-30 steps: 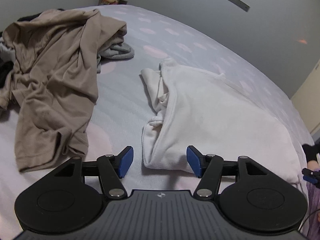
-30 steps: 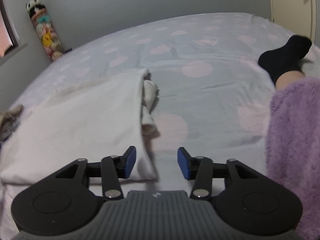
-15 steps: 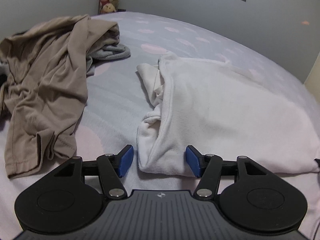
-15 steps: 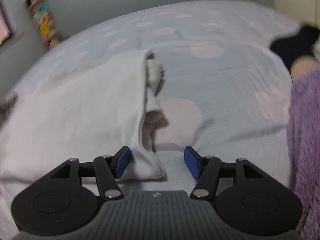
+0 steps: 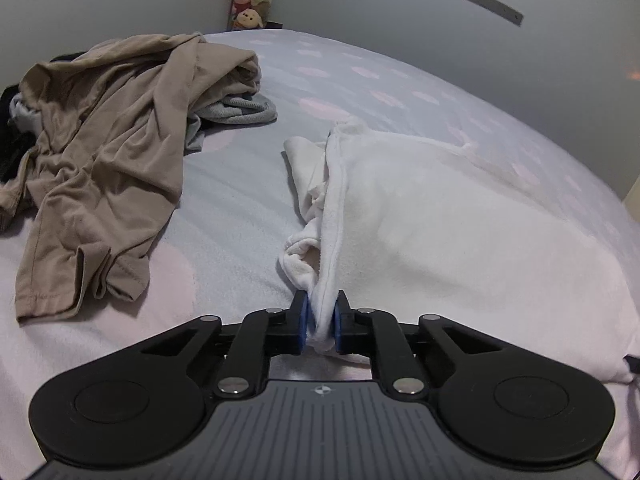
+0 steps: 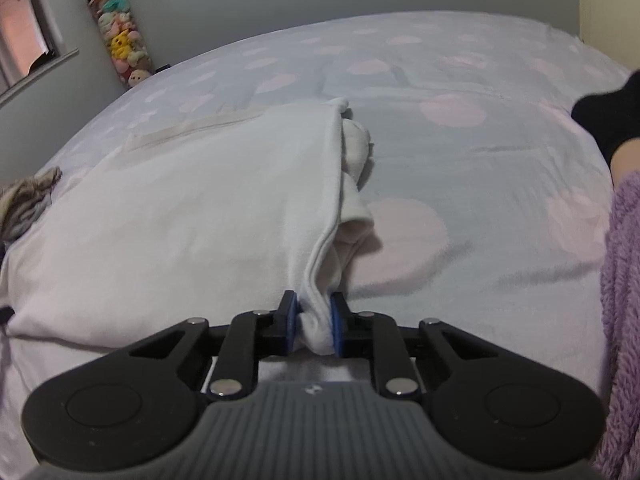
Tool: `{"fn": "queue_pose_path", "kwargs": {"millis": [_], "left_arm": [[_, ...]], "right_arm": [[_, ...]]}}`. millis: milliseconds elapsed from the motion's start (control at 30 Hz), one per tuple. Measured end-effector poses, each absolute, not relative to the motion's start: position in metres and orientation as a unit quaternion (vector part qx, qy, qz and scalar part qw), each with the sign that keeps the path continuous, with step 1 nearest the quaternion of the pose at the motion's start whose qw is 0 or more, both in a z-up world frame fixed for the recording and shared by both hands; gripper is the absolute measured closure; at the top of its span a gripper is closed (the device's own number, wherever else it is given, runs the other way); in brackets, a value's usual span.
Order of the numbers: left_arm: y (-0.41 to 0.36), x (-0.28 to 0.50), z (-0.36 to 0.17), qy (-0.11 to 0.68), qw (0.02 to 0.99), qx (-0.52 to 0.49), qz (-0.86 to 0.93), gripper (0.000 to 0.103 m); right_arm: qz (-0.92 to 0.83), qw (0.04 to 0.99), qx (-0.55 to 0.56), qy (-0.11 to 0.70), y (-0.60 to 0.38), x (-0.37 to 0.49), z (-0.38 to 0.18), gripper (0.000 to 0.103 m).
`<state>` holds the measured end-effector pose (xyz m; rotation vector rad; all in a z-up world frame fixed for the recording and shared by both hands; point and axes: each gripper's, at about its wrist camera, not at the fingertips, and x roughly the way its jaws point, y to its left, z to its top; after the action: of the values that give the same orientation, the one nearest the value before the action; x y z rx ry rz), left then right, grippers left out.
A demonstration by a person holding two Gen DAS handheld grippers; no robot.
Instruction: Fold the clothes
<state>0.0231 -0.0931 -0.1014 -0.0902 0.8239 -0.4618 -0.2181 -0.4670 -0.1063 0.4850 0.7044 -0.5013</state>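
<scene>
- The white garment lies spread flat across the bed, partly folded, with bunched fabric poking out along both side edges.
- The left tongs are closing on the near left corner of the garment; the white hem is pinched between the blue pads and rises from them in a taut ridge.
- The right tongs are closing likewise on the near right corner, with a wad of white cloth squeezed between the pads.
- Both tongs point down at the bed, one at each end of the garment's near edge, so the step in hand looks to be taking hold of the near corners before a fold.
- The next move probably calls for lifting both corners together and carrying the near edge over toward the far edge, keeping the two hands level so that the fold line runs straight.
- The loose sleeve fabric bulging out on the right side may need tucking in, or it could spoil the neat shape.
- A crumpled tan garment with a grey piece beneath it lies well apart to the left, not yet folded.
- A purple fleece and a person's foot in a black sock sit at the right edge of the bed, clear of the work.
</scene>
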Motion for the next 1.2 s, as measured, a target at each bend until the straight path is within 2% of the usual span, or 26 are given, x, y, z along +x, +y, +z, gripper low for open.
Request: {"fn": "queue_pose_path", "kwargs": {"millis": [400, 733, 933, 1200], "left_arm": [[-0.073, 0.007, -0.048, 0.385, 0.89, -0.063, -0.238, 0.095], [-0.033, -0.05, -0.03, 0.431, 0.877, -0.023, -0.209, 0.095], [-0.028, -0.066, -0.045, 0.463, 0.863, 0.021, -0.201, 0.095], [-0.031, -0.062, -0.077, 0.501, 0.84, 0.051, -0.202, 0.094]], "right_arm": [[-0.257, 0.867, 0.268, 0.332, -0.466, -0.227, -0.04, 0.087], [-0.247, 0.843, 0.322, 0.352, -0.446, -0.282, -0.012, 0.087], [-0.245, 0.841, 0.295, 0.381, -0.418, -0.31, -0.018, 0.087], [-0.255, 0.828, 0.257, 0.428, -0.406, -0.307, -0.059, 0.086]]}}
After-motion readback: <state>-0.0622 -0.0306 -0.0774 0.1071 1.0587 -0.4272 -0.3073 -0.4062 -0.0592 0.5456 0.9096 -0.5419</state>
